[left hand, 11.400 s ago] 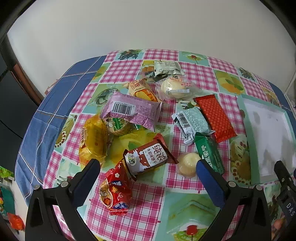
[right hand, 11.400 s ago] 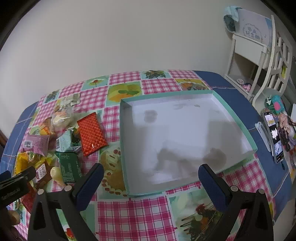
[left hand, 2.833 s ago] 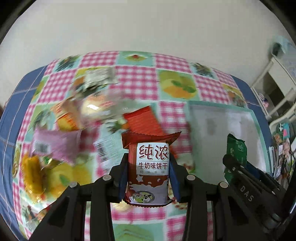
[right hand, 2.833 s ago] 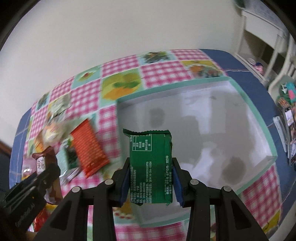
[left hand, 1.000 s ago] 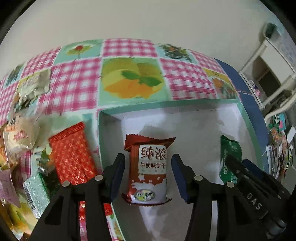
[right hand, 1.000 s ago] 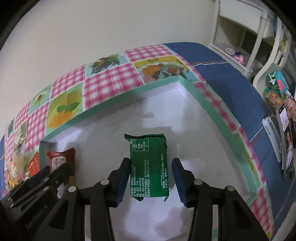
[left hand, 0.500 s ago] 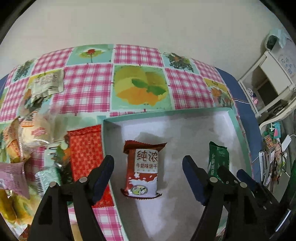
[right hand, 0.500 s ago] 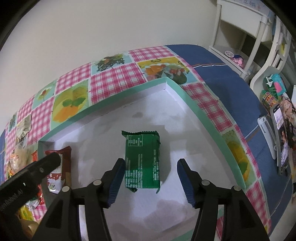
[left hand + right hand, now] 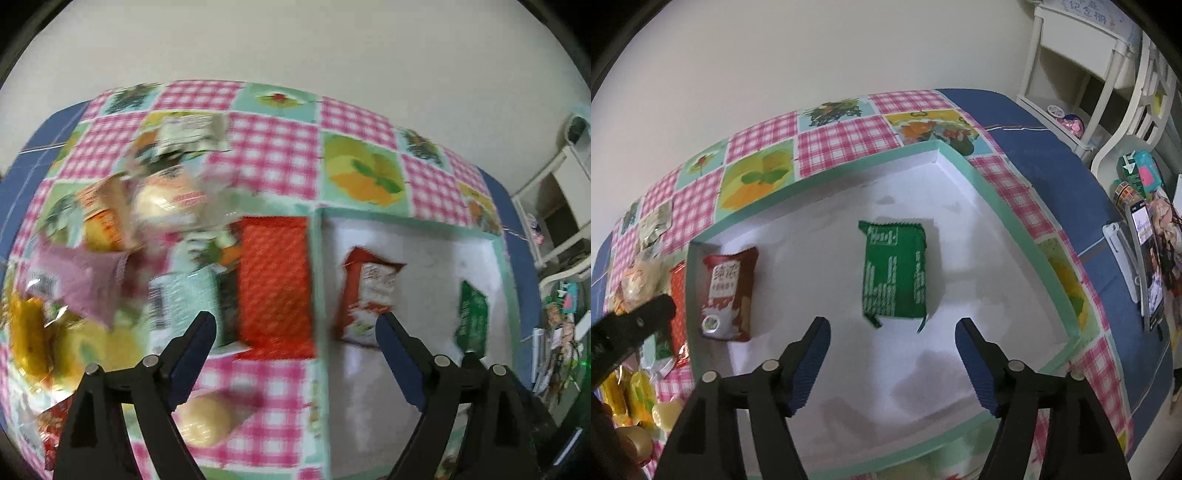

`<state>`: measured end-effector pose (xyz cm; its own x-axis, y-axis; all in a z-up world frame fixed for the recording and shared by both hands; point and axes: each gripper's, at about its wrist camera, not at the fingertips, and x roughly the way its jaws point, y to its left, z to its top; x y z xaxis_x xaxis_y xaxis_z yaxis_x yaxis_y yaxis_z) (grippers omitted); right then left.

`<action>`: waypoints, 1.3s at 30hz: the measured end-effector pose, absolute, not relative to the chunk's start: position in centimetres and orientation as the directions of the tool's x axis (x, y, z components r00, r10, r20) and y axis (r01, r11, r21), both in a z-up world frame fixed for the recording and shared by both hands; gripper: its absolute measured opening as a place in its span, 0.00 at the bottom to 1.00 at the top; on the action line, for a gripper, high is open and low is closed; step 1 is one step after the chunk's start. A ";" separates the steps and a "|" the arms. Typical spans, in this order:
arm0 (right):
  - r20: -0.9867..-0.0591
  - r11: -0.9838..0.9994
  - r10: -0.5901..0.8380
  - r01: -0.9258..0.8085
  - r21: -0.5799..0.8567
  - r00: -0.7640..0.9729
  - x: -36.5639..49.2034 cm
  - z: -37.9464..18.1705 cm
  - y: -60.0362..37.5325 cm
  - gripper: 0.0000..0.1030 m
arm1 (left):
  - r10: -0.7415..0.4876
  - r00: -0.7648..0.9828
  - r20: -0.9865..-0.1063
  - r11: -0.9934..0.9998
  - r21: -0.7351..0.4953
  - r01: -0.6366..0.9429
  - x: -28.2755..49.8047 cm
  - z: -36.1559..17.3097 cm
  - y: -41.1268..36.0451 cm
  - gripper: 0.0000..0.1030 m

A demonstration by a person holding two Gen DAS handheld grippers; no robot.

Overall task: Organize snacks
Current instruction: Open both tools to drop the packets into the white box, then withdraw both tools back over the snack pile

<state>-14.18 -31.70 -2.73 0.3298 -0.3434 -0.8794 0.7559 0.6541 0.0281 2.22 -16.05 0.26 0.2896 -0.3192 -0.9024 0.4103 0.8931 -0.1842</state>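
A white box with a teal rim (image 9: 964,168) holds two snacks: a red-brown milk biscuit pack (image 9: 727,295) near its left wall and a green pack (image 9: 894,269) in the middle. Both also show, blurred, in the left wrist view: the biscuit pack (image 9: 369,295) and the green pack (image 9: 472,314). My right gripper (image 9: 892,328) is open and empty, just short of the green pack. My left gripper (image 9: 295,325) is open and empty above the box's left rim (image 9: 317,273), next to a red pack (image 9: 275,280) on the table.
Several loose snacks lie left of the box: a mint pack (image 9: 184,299), a pink pack (image 9: 81,280), yellow packs (image 9: 33,339), a round bun (image 9: 205,421), a silver pack (image 9: 192,133). A white shelf and chair (image 9: 1108,74) stand right of the table, with a phone (image 9: 1148,258) nearby.
Both grippers opened wider and pulled back from the packs left in the box. The left gripper swung left toward the loose snacks; its view is motion-blurred.
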 end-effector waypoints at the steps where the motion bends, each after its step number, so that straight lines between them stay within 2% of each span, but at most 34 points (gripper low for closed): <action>1: -0.878 0.656 -0.342 0.754 0.030 0.333 -14.3 -2.7 -31.4 0.74 | -0.309 0.300 -0.903 0.901 -0.176 0.398 2.1 0.2 -15.5 0.89; 4: -0.875 0.671 -0.338 0.741 0.033 0.346 -14.4 -2.5 -30.1 0.76 | -0.283 0.333 -0.900 0.922 -0.159 0.353 1.7 0.3 -13.1 0.95; 11: -0.871 0.709 -0.331 0.704 0.025 0.364 -14.7 -2.2 -27.3 0.85 | -0.222 0.373 -0.901 0.956 -0.127 0.264 0.7 0.2 -8.4 0.97; 18: -0.871 0.720 -0.318 0.693 0.035 0.374 -15.4 -2.2 -25.1 0.87 | -0.199 0.416 -0.887 0.956 -0.082 0.282 -0.6 1.2 -6.0 0.98; 21: -0.870 0.729 -0.316 0.683 0.033 0.378 -15.7 -2.2 -24.0 0.94 | -0.198 0.432 -0.880 0.954 -0.072 0.291 -1.0 1.7 -4.9 0.98; 27: -0.872 0.743 -0.307 0.668 0.030 0.381 -15.9 -2.2 -22.2 0.95 | -0.193 0.466 -0.863 0.953 -0.051 0.299 -1.5 2.5 -2.5 0.98; 30: -0.872 0.748 -0.300 0.663 0.037 0.387 -15.7 -2.2 -21.6 1.00 | -0.175 0.479 -0.860 0.958 -0.037 0.284 -1.4 2.7 -1.3 0.98; 39: -0.878 0.792 -0.258 0.609 0.046 0.403 -13.8 -2.6 -19.0 1.00 | -0.153 0.439 -0.885 0.979 -0.075 0.190 0.3 1.5 2.3 0.98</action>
